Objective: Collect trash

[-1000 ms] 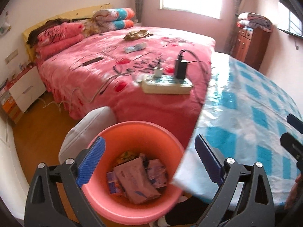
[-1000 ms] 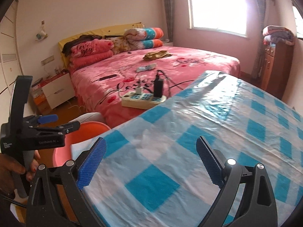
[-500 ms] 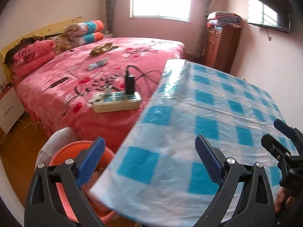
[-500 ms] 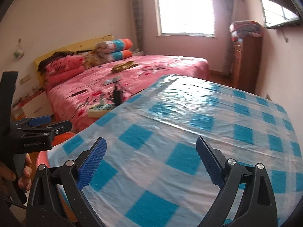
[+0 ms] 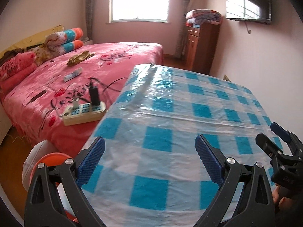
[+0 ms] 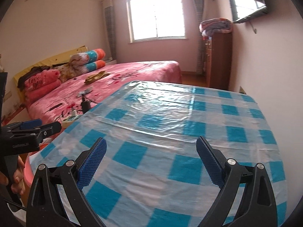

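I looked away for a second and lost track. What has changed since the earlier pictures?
The left gripper swung away from the orange bin, which it looked straight into a second ago, and now faces the checked tablecloth; only the bin's rim shows. The right gripper tilted up slightly over the same cloth. Both stayed open and empty. The power strip on the bed has not moved.

Count: one table under a blue-and-white checked cloth (image 5: 189, 132), one pink bed (image 5: 56, 94), one orange bin (image 5: 51, 158), one power strip (image 5: 84, 113). Two rolled bolsters (image 5: 66, 40) stacked at the headboard. One wooden cabinet (image 5: 202, 45), one wall television (image 5: 250, 1), one window (image 5: 139, 0).
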